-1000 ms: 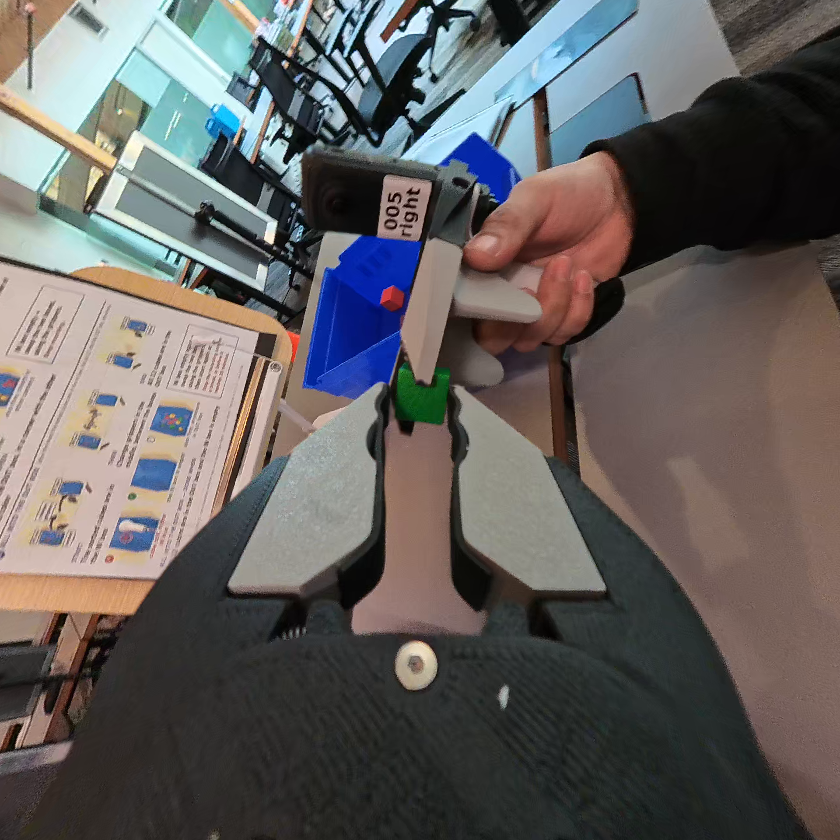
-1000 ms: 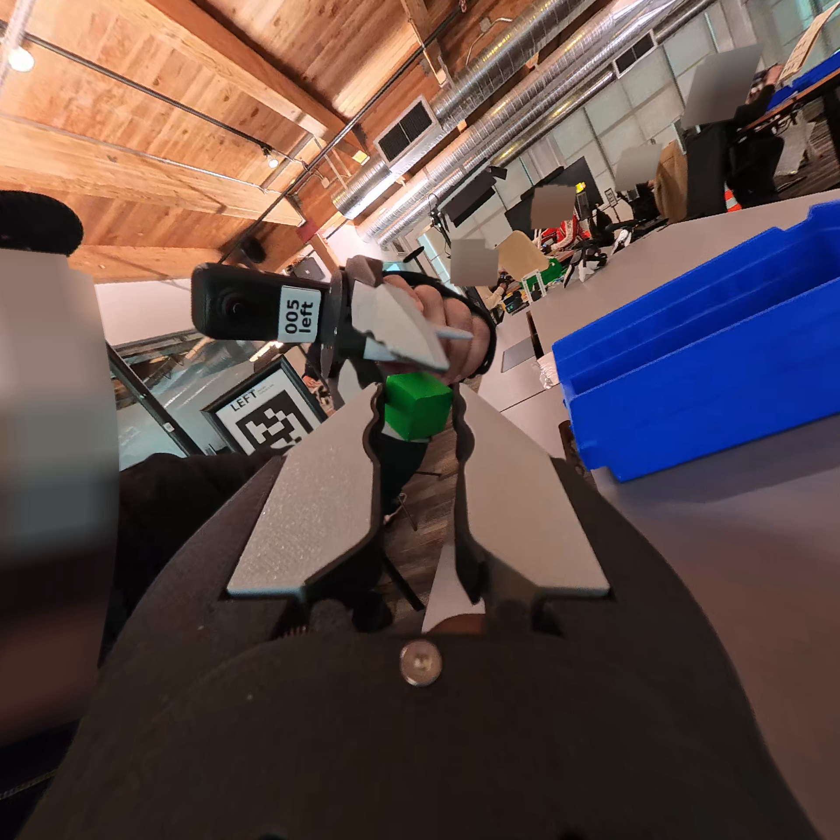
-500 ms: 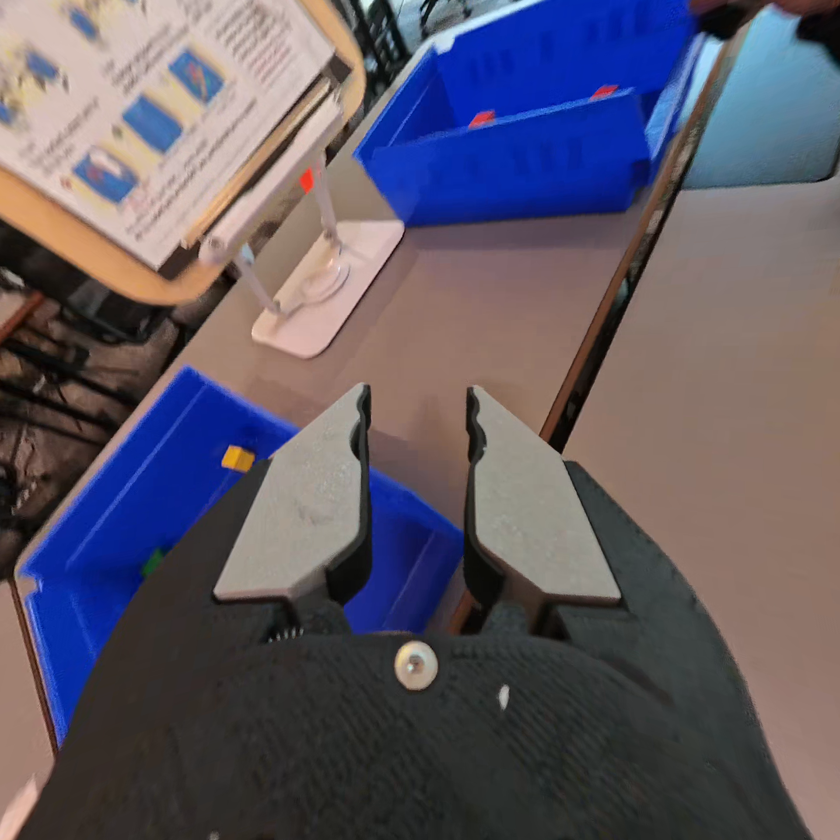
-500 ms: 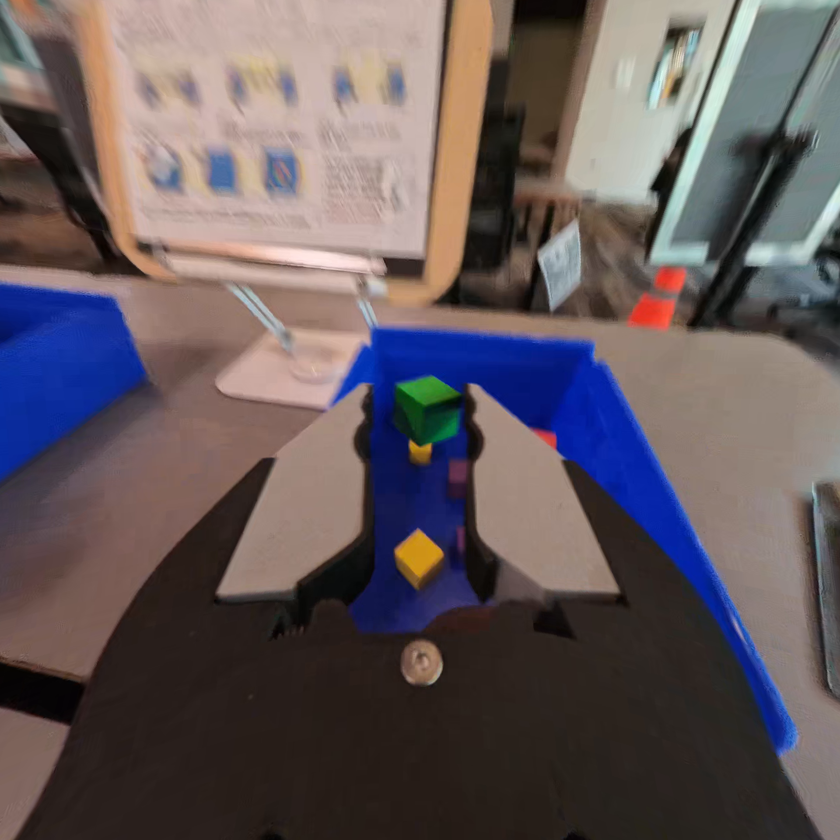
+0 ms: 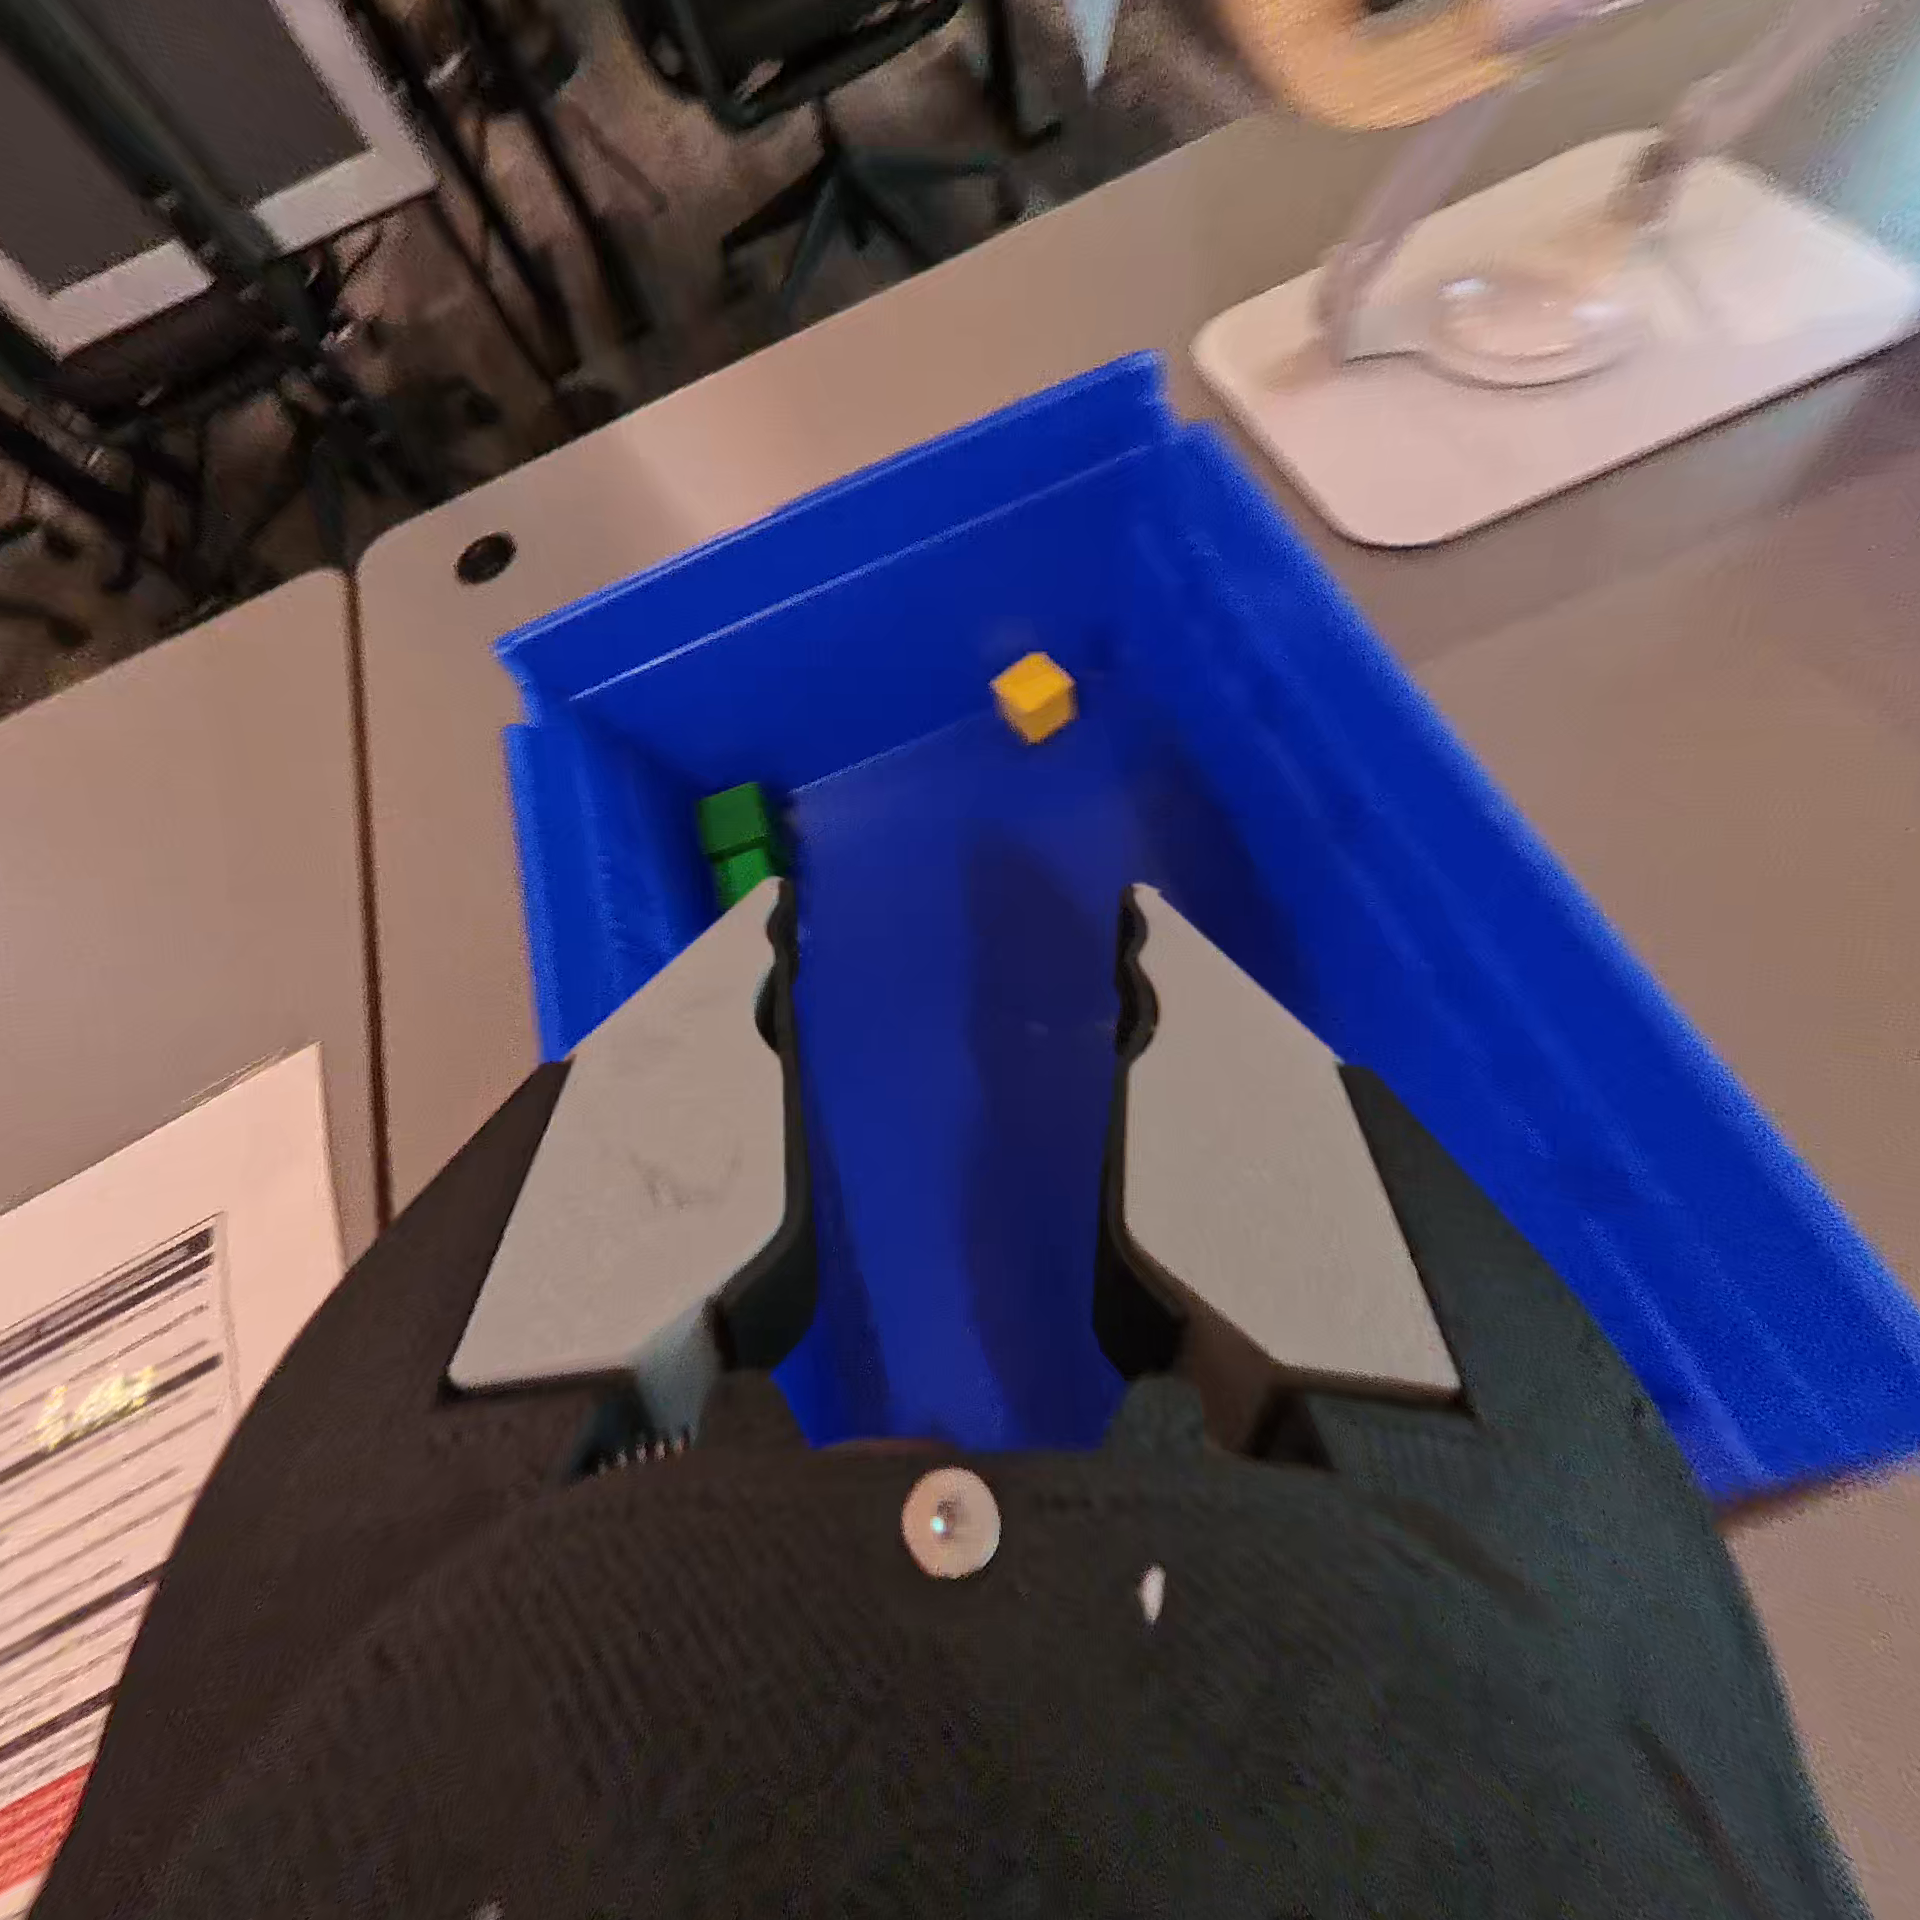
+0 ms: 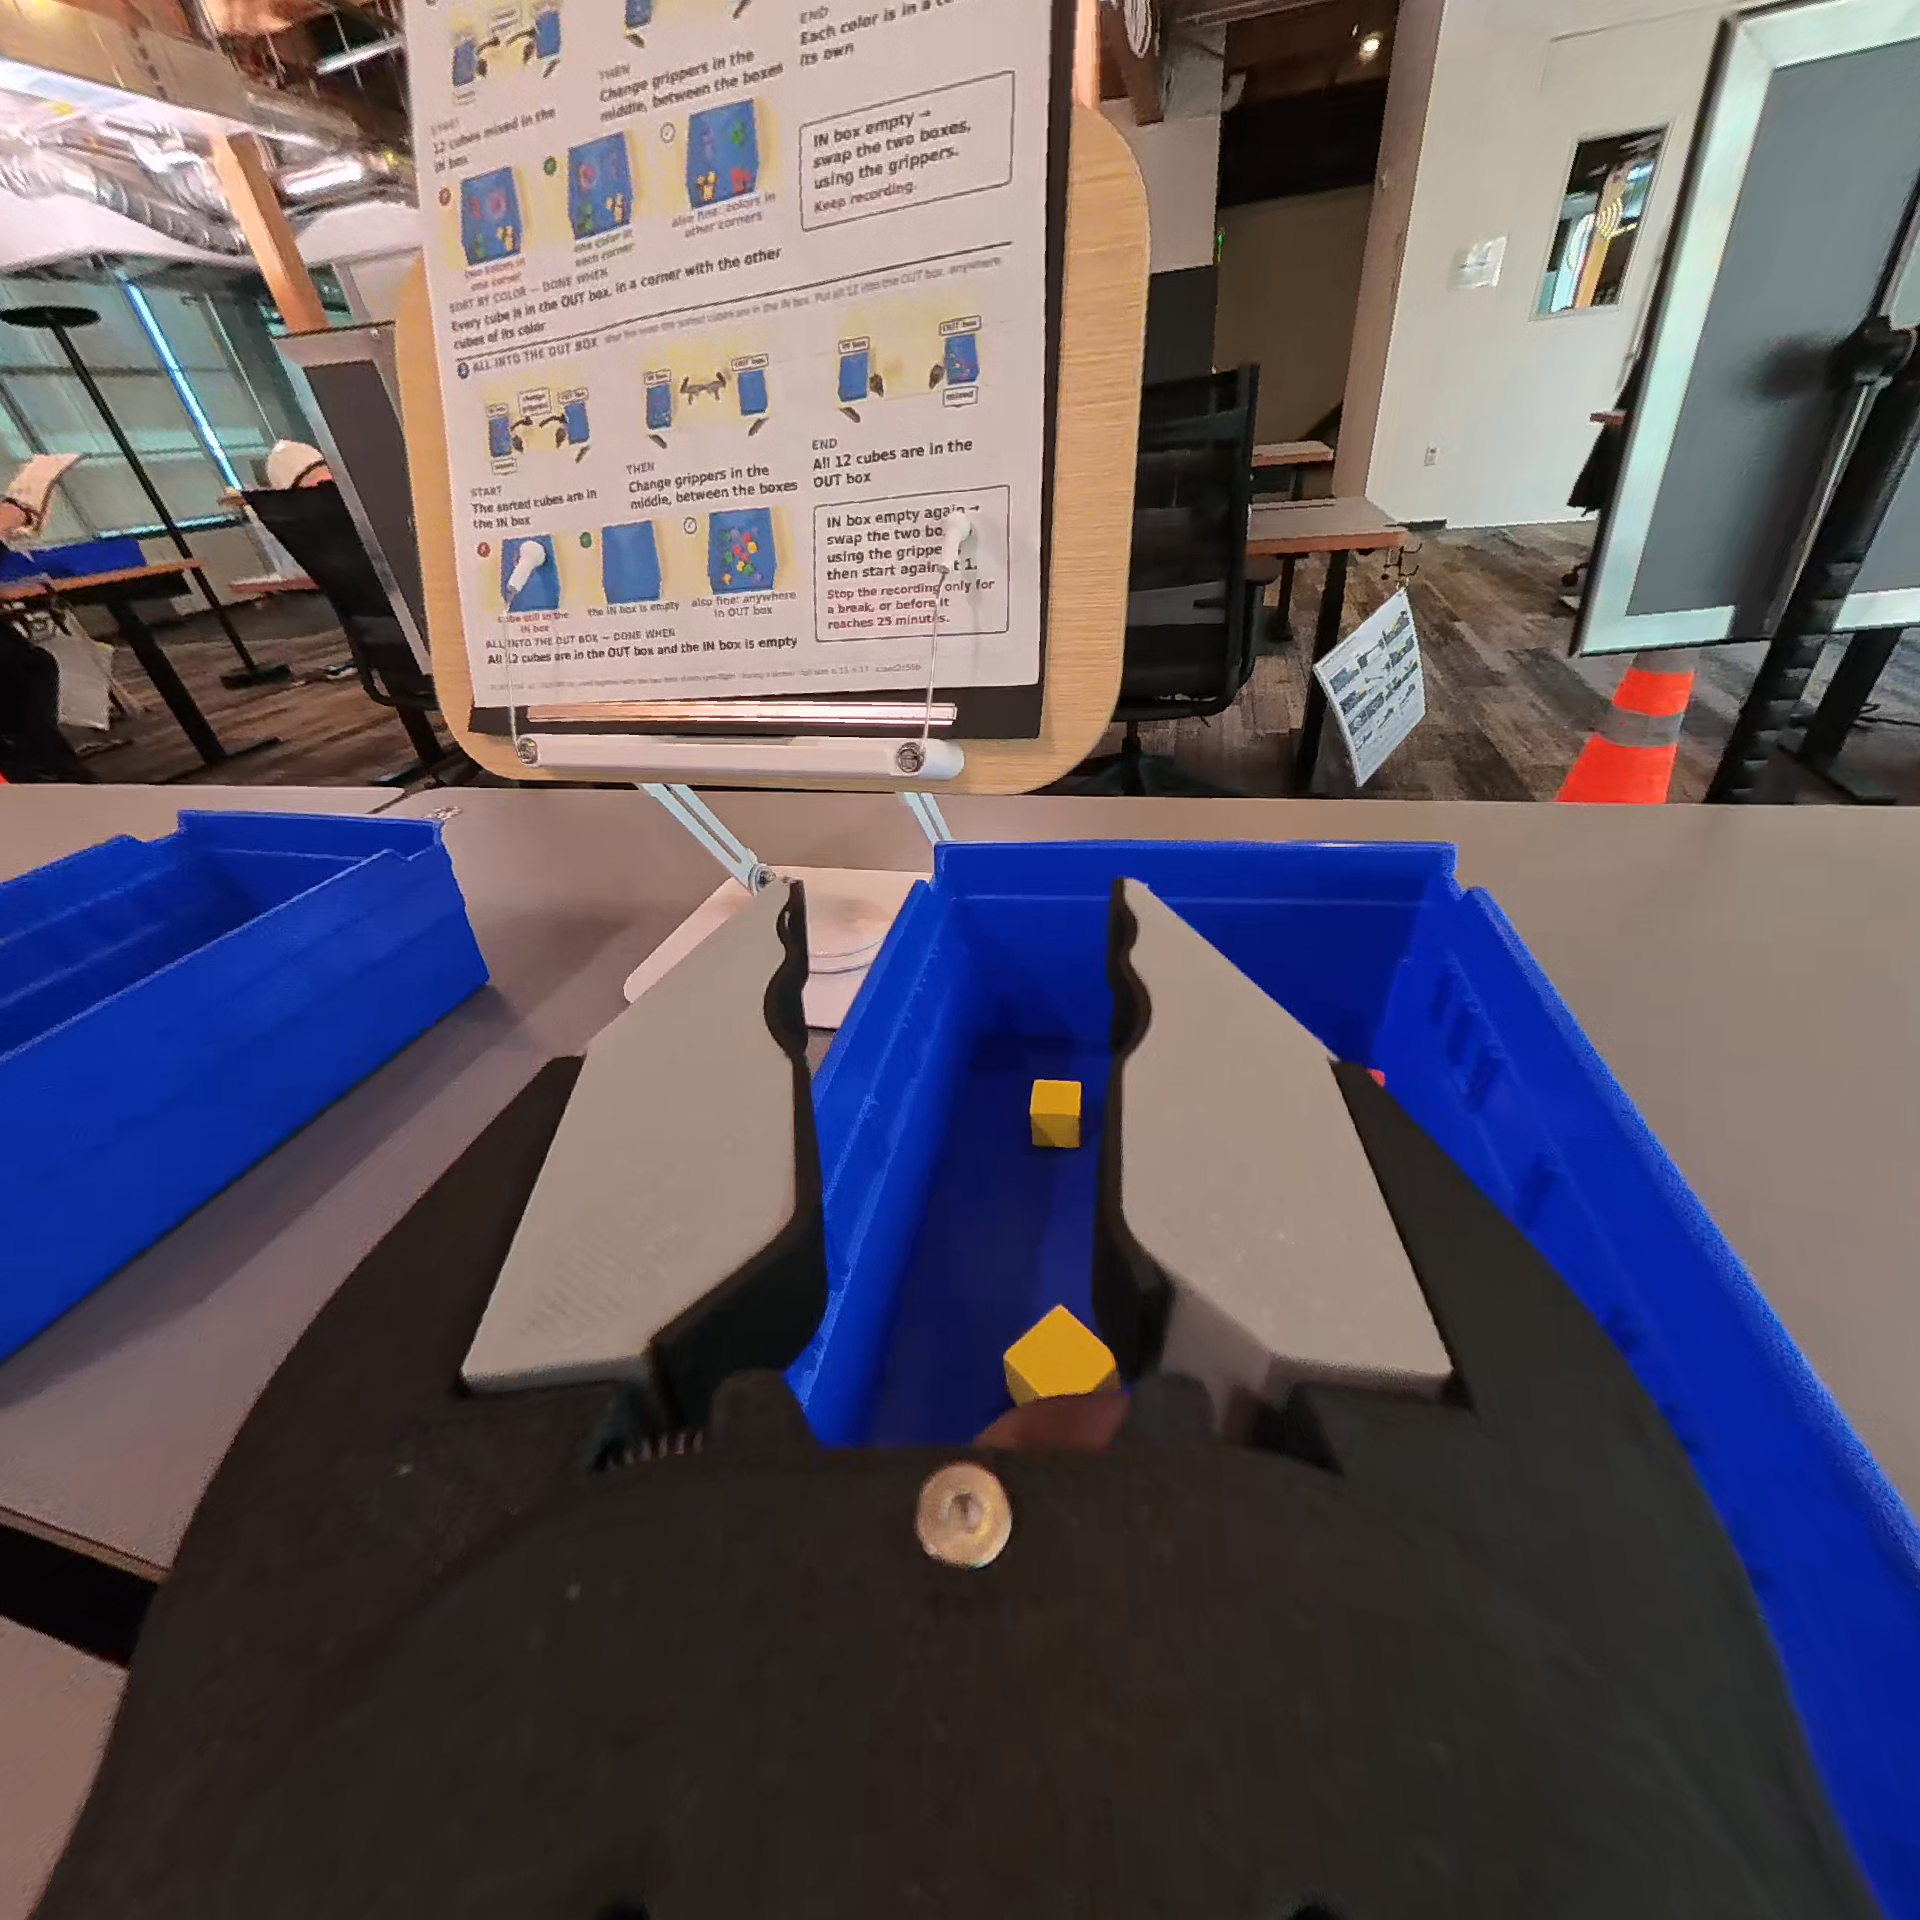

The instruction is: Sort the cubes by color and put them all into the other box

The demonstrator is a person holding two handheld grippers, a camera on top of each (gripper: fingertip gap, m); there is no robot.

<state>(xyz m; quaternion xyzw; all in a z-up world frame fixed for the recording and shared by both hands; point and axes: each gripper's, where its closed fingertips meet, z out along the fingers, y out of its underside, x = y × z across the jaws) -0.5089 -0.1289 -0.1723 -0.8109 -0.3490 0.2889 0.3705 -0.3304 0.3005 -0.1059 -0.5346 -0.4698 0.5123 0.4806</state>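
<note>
While both gape empty, document stand (image 6: 748, 520) behind blue boxes (image 6: 1507, 1091), traffic cone (image 6: 1631, 727)

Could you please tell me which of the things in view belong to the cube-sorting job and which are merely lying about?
Part of the job:
- blue plastic box under the left gripper
- green cube and small yellow cube inside it
- blue plastic box under the right gripper, holding two yellow cubes

Just lying about:
- instruction sheet on a wooden stand
- orange traffic cone

cubes (image 6: 1056, 1112) in box (image 6: 1507, 1091), stand (image 6: 769, 416) behind (upright)
</note>
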